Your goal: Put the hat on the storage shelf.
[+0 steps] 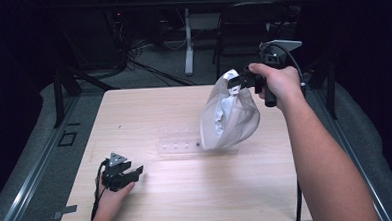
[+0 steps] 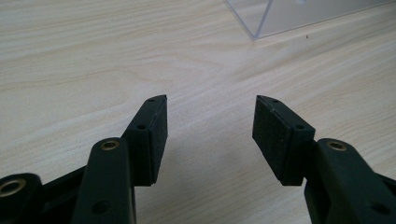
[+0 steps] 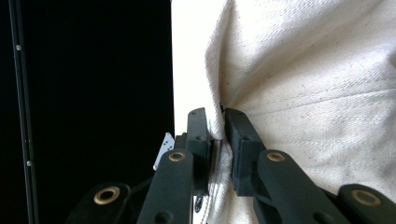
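Wooden table (image 1: 187, 191): cloth bag (image 1: 228, 120) is clamped at its rim by the right gripper (image 1: 239, 81) and should be kept level, while the left gripper (image 1: 129, 173) rests with jaws apart.

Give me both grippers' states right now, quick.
Left gripper: open, nothing between its jaws, low over the table.
Right gripper: shut on the white cloth bag, holding it up by its top edge.

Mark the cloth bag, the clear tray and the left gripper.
cloth bag (image 1: 229, 121): high view, middle of its hanging body.
clear tray (image 1: 178, 145): high view, its bare left part.
left gripper (image 2: 208, 123): left gripper view, the gap between its open fingertips.
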